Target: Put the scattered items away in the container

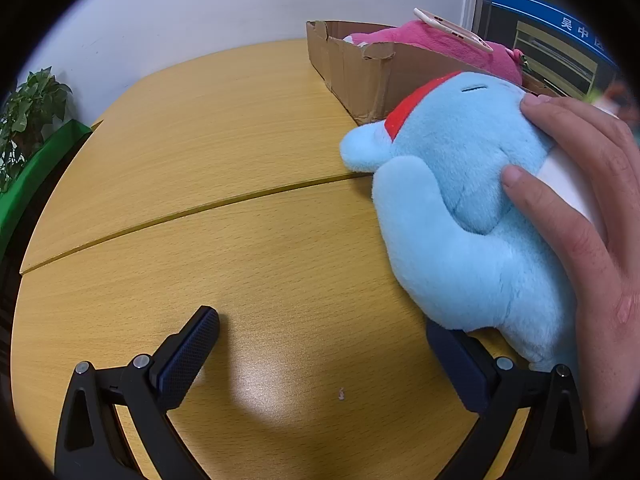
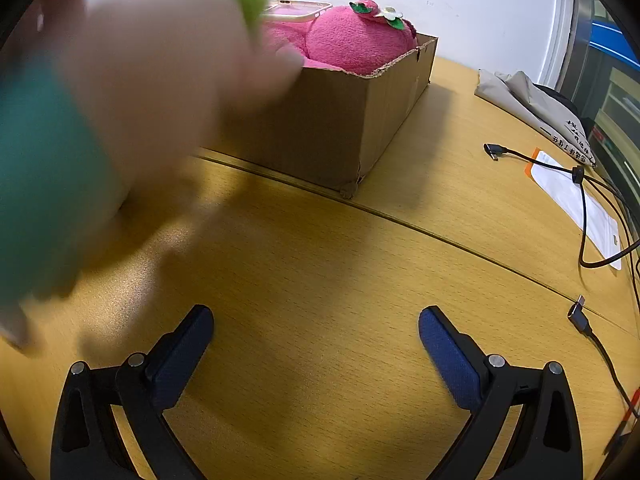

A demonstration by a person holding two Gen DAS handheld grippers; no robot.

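The left gripper (image 1: 322,344) stands wide apart, its two textured dark pads angled outward and nothing between them. Its left finger (image 1: 188,354) hangs free above the tabletop (image 1: 200,152); its right finger (image 1: 460,364) sits just under the lower end of a light blue plush toy (image 1: 460,208), and whether they touch cannot be told. A bare hand (image 1: 592,208) reaches in from the right edge of the left wrist view, palm down, fingertips pressed into the plush. The right gripper (image 2: 316,344) is likewise spread wide and empty, low over the tabletop. A large blurred shape fills the upper left of the right wrist view; it cannot be identified.
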